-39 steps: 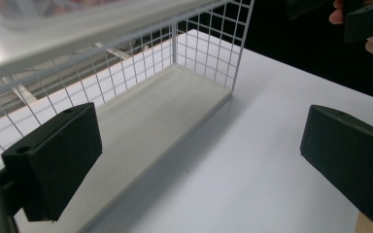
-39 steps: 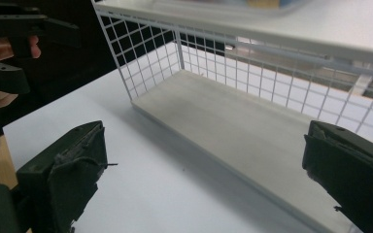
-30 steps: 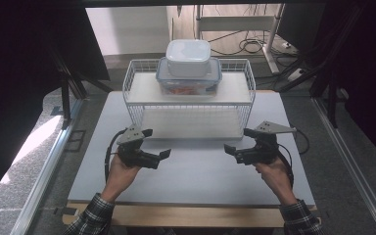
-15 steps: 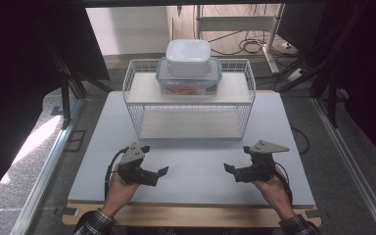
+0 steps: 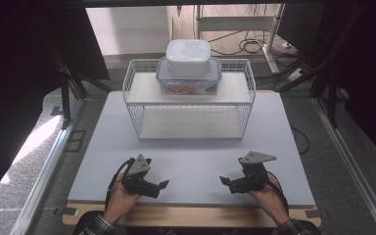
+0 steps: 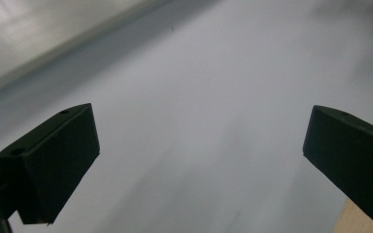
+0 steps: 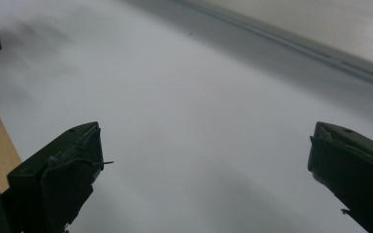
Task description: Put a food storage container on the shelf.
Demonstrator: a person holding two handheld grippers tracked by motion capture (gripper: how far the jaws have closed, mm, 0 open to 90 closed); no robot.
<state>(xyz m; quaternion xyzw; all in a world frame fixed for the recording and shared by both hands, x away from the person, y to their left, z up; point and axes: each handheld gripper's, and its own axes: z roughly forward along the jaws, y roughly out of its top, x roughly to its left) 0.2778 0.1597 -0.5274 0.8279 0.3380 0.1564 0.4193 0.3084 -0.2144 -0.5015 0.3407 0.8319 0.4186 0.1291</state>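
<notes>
- The counter fills the middle of the high view, a pale grey board with a wooden strip along its bottom edge.
- A white wire rack stands at the upper centre of the board, with two shelves, the lower one bare.
- A clear box with a blue-rimmed lid sits on the top shelf; its long axis runs left to right across the frame.
- A white tub is stacked on that box, centred on it.
- The left gripper rests at the lower left of the board, jaws spread wide and holding nothing, pointing toward the frame's centre.
- The right gripper rests at the lower right, jaws likewise wide apart and empty, pointing back at the left one.
- The stacked containers lie well apart from both grippers, straight up the frame and midway between them, so neither hand is clearly nearer; a reach would likely go forward and upward, one gripper to each short end of the box.
</notes>
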